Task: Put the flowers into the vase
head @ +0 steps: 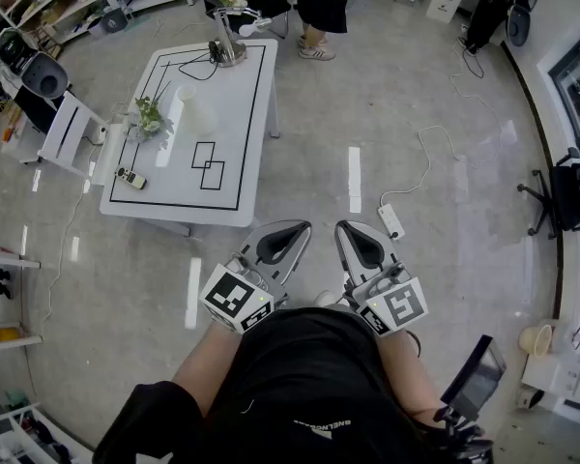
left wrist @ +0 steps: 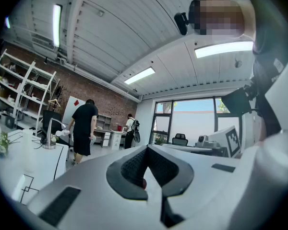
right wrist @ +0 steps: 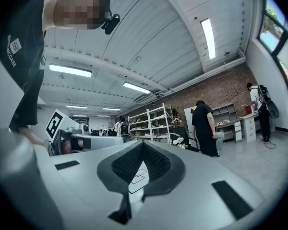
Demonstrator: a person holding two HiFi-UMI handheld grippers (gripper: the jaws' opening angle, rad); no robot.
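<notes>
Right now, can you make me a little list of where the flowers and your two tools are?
flowers: on the white table, near its left edge, not held
white table: up ahead, away from both tools
left tool: shut, empty, over the floor
right tool: shut, empty, beside the left tool

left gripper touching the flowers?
Apart. The head view shows the left gripper held over the floor, short of the white table where the flowers sit, with floor visible between them.
</notes>
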